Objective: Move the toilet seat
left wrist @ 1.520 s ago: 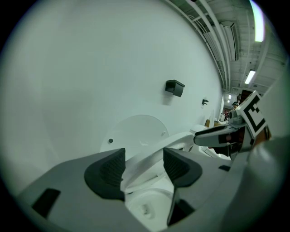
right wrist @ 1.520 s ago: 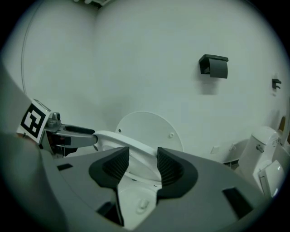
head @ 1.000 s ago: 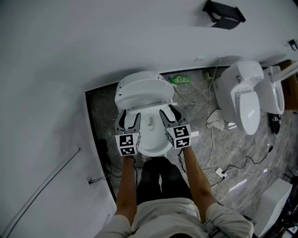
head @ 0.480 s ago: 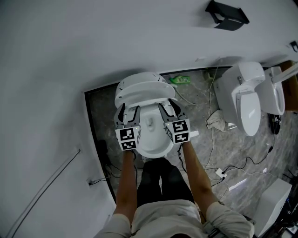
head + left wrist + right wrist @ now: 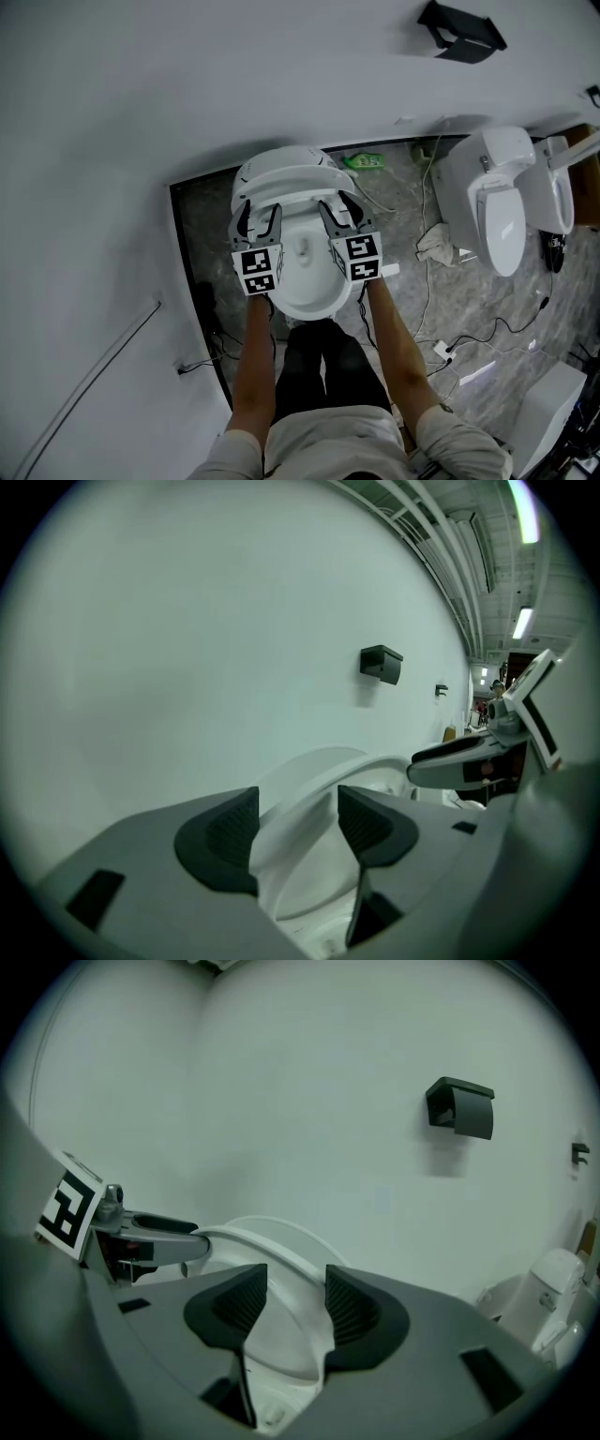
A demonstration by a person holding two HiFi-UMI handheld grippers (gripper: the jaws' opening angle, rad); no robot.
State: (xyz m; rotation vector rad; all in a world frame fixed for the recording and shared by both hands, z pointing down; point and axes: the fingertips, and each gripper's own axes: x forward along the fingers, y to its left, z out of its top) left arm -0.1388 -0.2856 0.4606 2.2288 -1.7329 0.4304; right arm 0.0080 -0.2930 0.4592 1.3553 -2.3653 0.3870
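Nearest the camera, the person's two bare forearms [image 5: 251, 375] reach forward over the white toilet bowl [image 5: 305, 289]. The left gripper [image 5: 261, 214] and right gripper [image 5: 337, 212] sit side by side, well apart, at the bowl's far half.

In each gripper view the jaws stand a moderate way apart, and the rim of the toilet seat [image 5: 286, 183] fills the gap, with both ribbed pads [image 5: 230, 832] against it. The left gripper has the seat's left side and the right gripper its right side. The seat is lifted off the bowl and tilted up toward the lid [image 5: 281, 156], which stands behind it against the pale wall [image 5: 187, 84].

Little room is left behind the seat, since lid and wall follow closely. On the left, a narrow strip of dark marbled floor [image 5: 199, 234] ends at a straight black edge. On the right the floor is wider but holds a rag [image 5: 436, 246], trailing cables [image 5: 469, 336] and, farther off, a second toilet [image 5: 497, 202]. A black box [image 5: 462, 28] hangs high on the wall.

Against a second ago, both grippers lie farther forward, toward the wall. The seat shows as a thinner band, tipped steeper, and more of the bowl's inside lies uncovered. The jaw spread looks unchanged.
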